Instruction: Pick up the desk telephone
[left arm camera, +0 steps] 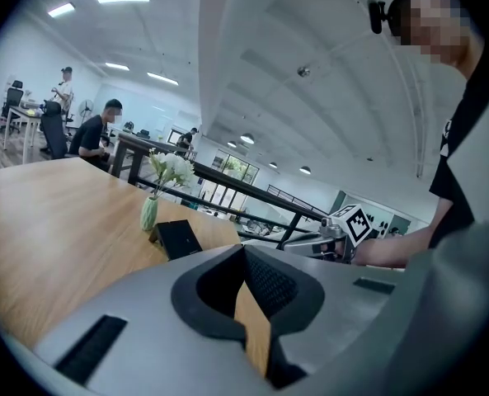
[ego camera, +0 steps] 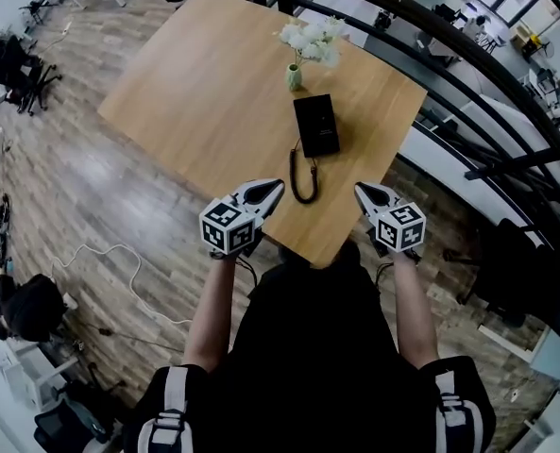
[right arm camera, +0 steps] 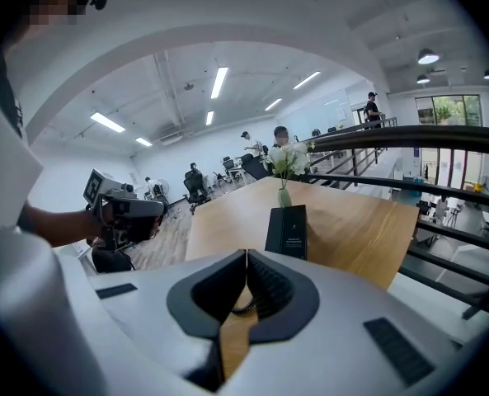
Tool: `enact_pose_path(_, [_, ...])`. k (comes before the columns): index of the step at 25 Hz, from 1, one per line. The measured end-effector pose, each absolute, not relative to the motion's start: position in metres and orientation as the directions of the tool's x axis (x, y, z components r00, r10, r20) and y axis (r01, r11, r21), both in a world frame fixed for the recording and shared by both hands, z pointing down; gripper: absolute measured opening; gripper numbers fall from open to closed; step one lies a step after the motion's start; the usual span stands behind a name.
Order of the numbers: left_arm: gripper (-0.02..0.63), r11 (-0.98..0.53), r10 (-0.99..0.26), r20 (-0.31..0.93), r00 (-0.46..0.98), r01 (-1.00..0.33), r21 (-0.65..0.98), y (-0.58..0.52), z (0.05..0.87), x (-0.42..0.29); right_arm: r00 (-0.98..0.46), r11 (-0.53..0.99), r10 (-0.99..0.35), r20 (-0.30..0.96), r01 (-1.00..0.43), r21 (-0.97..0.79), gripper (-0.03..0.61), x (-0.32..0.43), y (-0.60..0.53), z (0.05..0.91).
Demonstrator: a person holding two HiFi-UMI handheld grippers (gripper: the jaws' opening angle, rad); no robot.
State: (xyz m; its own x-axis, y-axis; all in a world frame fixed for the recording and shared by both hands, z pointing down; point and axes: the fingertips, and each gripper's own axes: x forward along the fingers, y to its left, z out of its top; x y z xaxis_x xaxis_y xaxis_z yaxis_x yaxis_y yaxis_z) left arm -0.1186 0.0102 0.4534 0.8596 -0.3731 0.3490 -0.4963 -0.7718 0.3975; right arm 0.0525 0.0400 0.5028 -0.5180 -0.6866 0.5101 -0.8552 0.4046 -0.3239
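The black desk telephone (ego camera: pixel 315 125) lies flat on the wooden table (ego camera: pixel 204 92), with its coiled black cord (ego camera: pixel 304 179) trailing toward the near corner. In the left gripper view the telephone (left arm camera: pixel 178 238) lies ahead to the left; in the right gripper view the same telephone (right arm camera: pixel 287 231) is straight ahead. My left gripper (ego camera: pixel 278 186) hovers over the near table corner, left of the cord, jaws shut and empty. My right gripper (ego camera: pixel 359 189) is held at the table's right edge, also shut on nothing. Both grippers are short of the telephone.
A green vase with white flowers (ego camera: pixel 296 74) stands just beyond the telephone. A black railing (ego camera: pixel 468 74) runs along the table's right side. A white cable (ego camera: pixel 119 262) lies on the wood floor at left. People sit at desks (left arm camera: pixel 91 134) far behind.
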Motion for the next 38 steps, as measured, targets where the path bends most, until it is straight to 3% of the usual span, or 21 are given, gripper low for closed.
enact_pose_path(9, [0.021,-0.757,-0.329,0.390,0.860,-0.487,0.436,0.010,0.474,-0.118,-0.519,0.384,-0.655,0.550,-0.855,-0.349,0.023,0.043,0.055,0.526])
enact_pose_path(28, [0.021,-0.569,-0.461,0.470,0.753,-0.657,0.495,-0.048,0.512,-0.067,-0.676,0.529,-0.448,0.585,-0.728,-0.436,0.023,0.103,-0.044,0.575])
enact_pose_path(38, [0.021,-0.534,-0.464,0.471,0.750,-0.661,0.527,-0.091,0.543,-0.047,-0.703,0.568,-0.378,0.603,-0.690,-0.449,0.023,0.098,-0.081,0.601])
